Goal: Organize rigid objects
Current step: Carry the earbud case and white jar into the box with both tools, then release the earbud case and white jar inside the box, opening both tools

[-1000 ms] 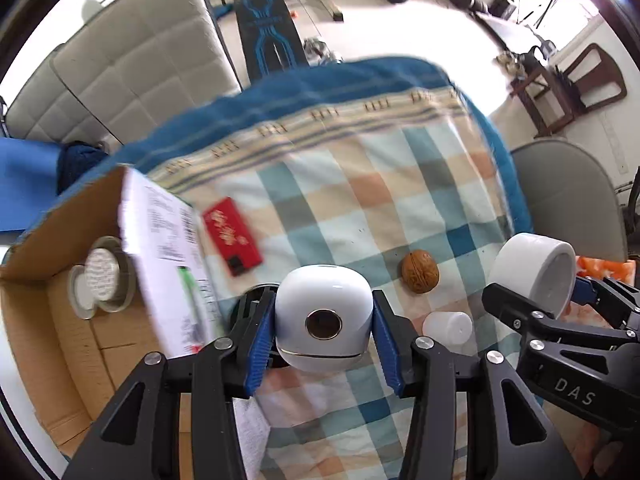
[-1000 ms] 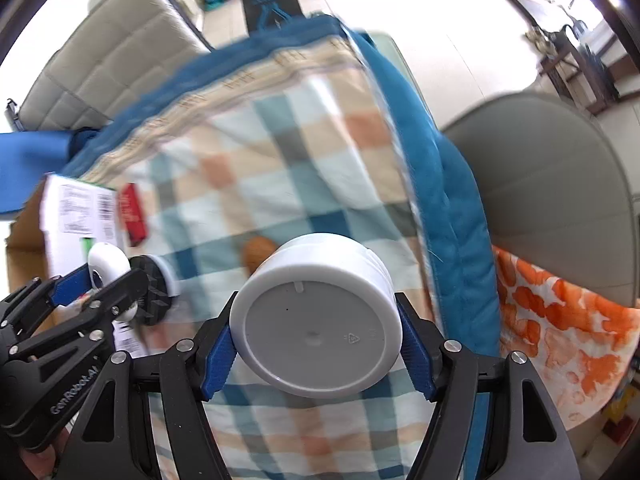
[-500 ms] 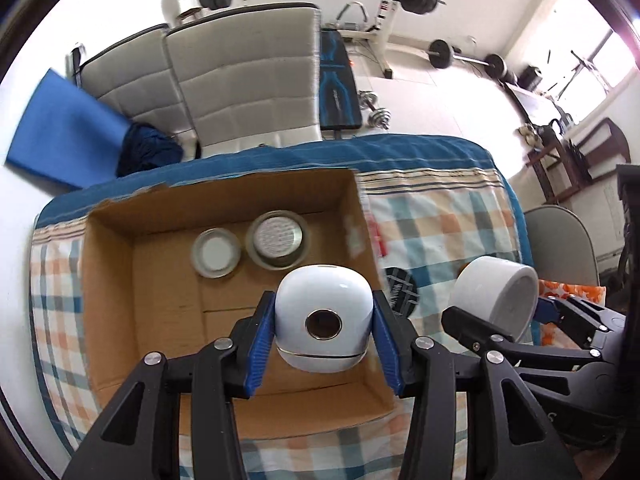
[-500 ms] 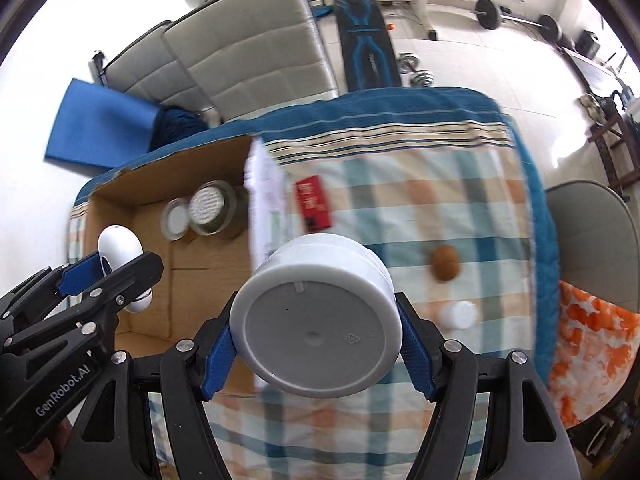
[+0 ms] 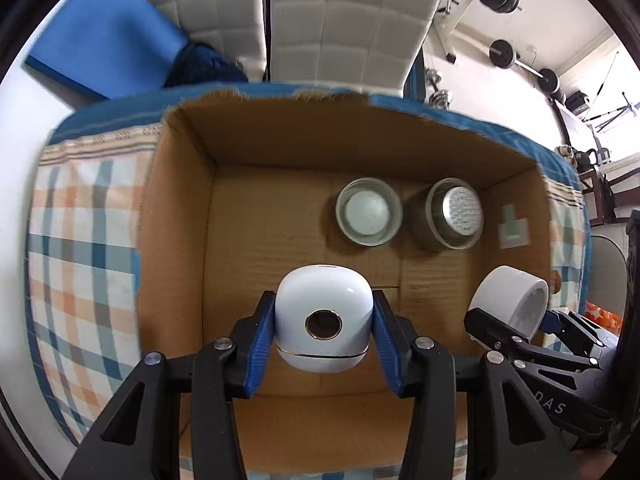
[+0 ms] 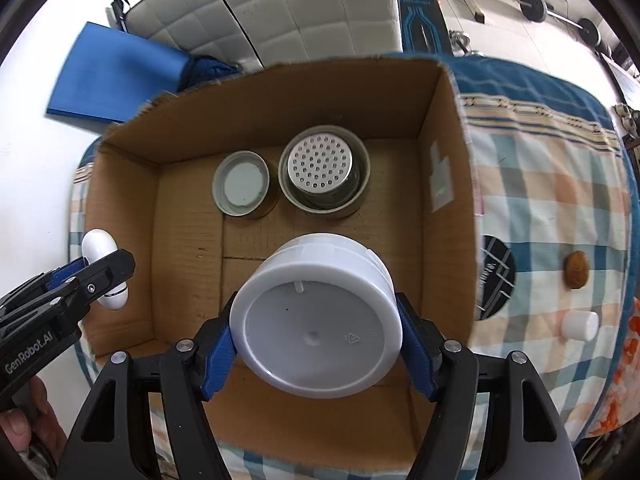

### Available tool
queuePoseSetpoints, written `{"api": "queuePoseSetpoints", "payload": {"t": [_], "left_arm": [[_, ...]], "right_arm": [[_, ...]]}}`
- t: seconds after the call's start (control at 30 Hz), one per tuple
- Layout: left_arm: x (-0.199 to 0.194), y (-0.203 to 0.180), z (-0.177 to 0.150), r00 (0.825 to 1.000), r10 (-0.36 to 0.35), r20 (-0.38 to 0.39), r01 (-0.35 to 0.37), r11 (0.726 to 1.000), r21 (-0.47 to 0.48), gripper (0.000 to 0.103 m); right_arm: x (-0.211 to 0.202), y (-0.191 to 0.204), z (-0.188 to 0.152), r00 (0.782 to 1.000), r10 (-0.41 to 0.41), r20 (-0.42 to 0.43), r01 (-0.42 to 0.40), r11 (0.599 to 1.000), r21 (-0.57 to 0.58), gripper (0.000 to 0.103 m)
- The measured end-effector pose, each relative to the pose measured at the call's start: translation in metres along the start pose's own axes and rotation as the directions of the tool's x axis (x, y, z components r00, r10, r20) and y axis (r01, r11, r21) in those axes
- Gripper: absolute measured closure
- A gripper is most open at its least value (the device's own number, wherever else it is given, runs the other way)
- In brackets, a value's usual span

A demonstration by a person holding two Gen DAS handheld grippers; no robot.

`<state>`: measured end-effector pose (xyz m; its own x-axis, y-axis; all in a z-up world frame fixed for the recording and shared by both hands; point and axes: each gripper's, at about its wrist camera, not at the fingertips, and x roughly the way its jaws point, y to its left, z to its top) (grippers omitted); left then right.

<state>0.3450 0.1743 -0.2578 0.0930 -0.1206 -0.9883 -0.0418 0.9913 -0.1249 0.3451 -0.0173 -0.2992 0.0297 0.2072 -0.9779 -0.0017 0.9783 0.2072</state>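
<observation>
My left gripper [image 5: 322, 330] is shut on a white rounded case [image 5: 322, 322] with a round dark button and holds it above the open cardboard box [image 5: 180, 208]. My right gripper [image 6: 316, 334] is shut on a white plastic jar [image 6: 316, 320] and holds it over the same box [image 6: 448, 184]. The jar also shows at the right of the left wrist view [image 5: 510, 300]. The case shows at the left of the right wrist view [image 6: 104, 272]. Inside the box lie a metal lid [image 6: 241, 189] and a perforated metal strainer cup [image 6: 322, 170].
On the checked cloth [image 6: 552, 208] right of the box lie a walnut [image 6: 576, 269], a small white cap [image 6: 580, 326] and a black round coaster [image 6: 496, 280]. White padded chairs [image 6: 304, 12] and a blue mat [image 6: 116, 76] stand behind the table. Gym weights are on the floor.
Both grippers have swung left from the checked cloth to above the box, still holding the case and the jar. The box now fills both views and looks closer.
</observation>
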Motion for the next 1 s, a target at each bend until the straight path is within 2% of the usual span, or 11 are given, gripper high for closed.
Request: {"api": "queuePoseSetpoints", "payload": {"t": [0.17, 0.33, 0.87, 0.93, 0.97, 1.0], "left_arm": [[0.05, 0.016, 0.026, 0.997, -0.022, -0.079, 0.02, 1.0, -0.022, 0.06], [0.076, 0.018, 0.04, 0.994, -0.005, -0.109, 0.003, 1.0, -0.013, 0.06], [0.089, 0.006, 0.039, 0.989, 0.006, -0.145, -0.003, 1.0, 0.017, 0.059], [0.093, 0.007, 0.05, 0.988, 0.007, -0.156, -0.006, 1.0, 0.01, 0.059], [0.091, 0.007, 0.049, 0.987, 0.011, -0.159, -0.01, 1.0, 0.009, 0.057], [0.089, 0.01, 0.051, 0.988, 0.01, -0.157, -0.008, 1.0, 0.007, 0.049]], "right_arm": [[0.045, 0.005, 0.013, 0.998, -0.038, -0.057, 0.039, 0.999, 0.015, 0.03], [0.072, 0.007, 0.021, 0.994, -0.08, -0.071, 0.083, 0.996, 0.039, 0.03], [0.096, 0.004, 0.027, 0.983, -0.134, -0.123, 0.143, 0.987, 0.069, 0.029], [0.096, 0.005, 0.032, 0.981, -0.132, -0.142, 0.143, 0.987, 0.073, 0.029], [0.098, 0.004, 0.033, 0.98, -0.129, -0.149, 0.141, 0.987, 0.077, 0.028], [0.098, 0.003, 0.033, 0.98, -0.119, -0.159, 0.133, 0.988, 0.079, 0.028]]}}
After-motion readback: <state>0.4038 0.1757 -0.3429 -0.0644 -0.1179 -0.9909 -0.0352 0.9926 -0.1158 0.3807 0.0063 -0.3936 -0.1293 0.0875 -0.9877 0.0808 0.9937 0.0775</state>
